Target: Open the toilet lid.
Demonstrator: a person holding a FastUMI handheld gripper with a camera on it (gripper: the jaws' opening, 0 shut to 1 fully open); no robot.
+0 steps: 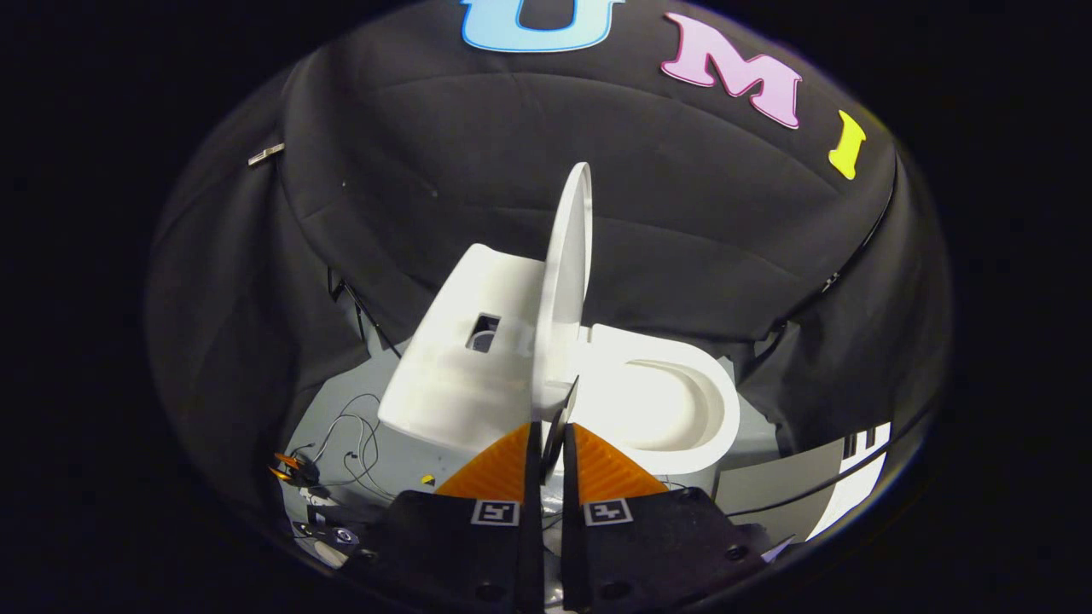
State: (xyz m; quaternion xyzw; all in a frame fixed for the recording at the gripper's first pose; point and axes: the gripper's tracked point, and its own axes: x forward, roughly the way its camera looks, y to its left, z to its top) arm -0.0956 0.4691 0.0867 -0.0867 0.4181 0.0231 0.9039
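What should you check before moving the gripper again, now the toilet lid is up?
1. Toilet lid raised upright: ok.
2. Gripper jaws nearly closed on the lid's near edge: ok.
3. Lid leaning back on the tank so it stays up alone: cannot tell.
4. Bowl uncovered: ok.
5. Loose cables on the floor beside the toilet, away from the jaws: ok.

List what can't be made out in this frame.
- Gripper view: whether the gripper jaws press the lid edge; they stand near shut around it, contact too fine to tell.
- Bowl interior: washed out by glare.
- Tank far side: hidden by the raised lid.
- Cables on the floor: too small to trace.
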